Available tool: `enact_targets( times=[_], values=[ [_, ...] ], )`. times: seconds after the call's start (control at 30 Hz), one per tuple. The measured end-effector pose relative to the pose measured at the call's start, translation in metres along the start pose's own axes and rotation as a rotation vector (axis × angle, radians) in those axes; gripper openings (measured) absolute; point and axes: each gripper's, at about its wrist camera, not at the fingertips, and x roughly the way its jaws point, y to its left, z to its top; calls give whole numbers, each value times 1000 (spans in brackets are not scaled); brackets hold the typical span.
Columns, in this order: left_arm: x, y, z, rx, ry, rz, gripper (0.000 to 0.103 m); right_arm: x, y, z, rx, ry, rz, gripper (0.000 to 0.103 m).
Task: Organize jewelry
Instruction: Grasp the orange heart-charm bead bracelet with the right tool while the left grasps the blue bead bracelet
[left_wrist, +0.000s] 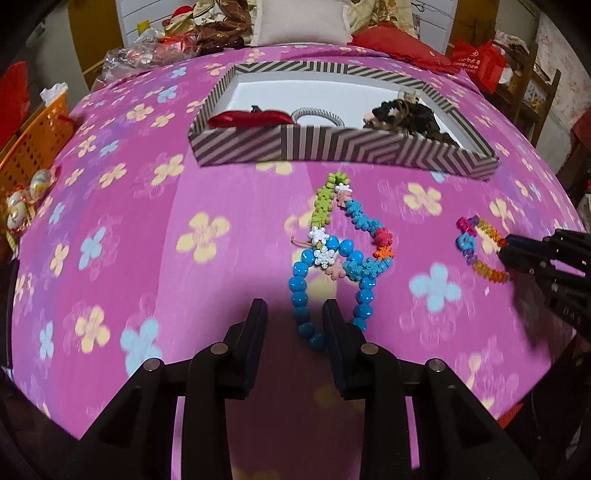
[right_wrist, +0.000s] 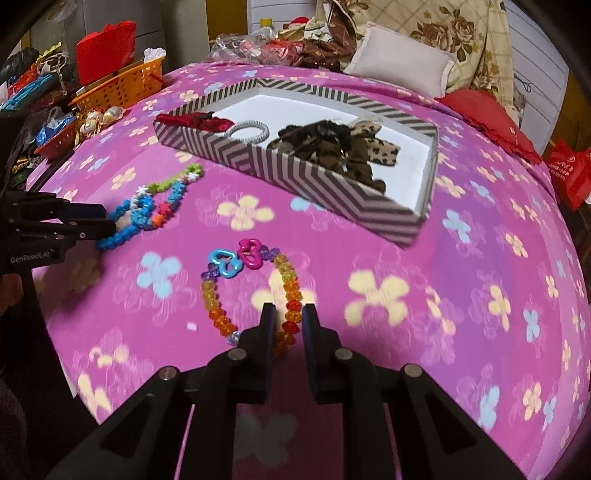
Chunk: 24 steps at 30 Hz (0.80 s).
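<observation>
- Striped box (left_wrist: 343, 147) sits at upper centre, holding hair ties; orange basket (left_wrist: 33, 147) at far left.
- Left gripper (left_wrist: 295, 317), jaws parted, straddles the blue bead bracelet (left_wrist: 299, 288) without gripping it.
- Right gripper (right_wrist: 288, 314), jaws narrowly parted around the amber bead bracelet (right_wrist: 210, 295) at lower centre; grip unclear.

The left claw's (left_wrist: 294, 314) right finger hid part of the blue bead bracelet (left_wrist: 300, 291). The striped box's (left_wrist: 332, 147) near wall covered the lower parts of the red bow (left_wrist: 251, 119) and grey hair tie (left_wrist: 317, 115). Motion blur softened the bedspread's (left_wrist: 147, 221) flowers.
</observation>
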Motion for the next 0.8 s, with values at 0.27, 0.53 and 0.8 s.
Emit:
enact_targets(
  times=[0.27,0.53,0.8],
  values=[
    [-11,13,-15,-47,8,-44,22,-15,-10,-10,85,-26,87,28],
    [-16,21,-3,-79,-29,-31,22,-16,16,7,14,-63,83,35],
    [-6,17,-6,-39,15,-50,22,-2,-2,9,33,-46,41,36]
  ],
)
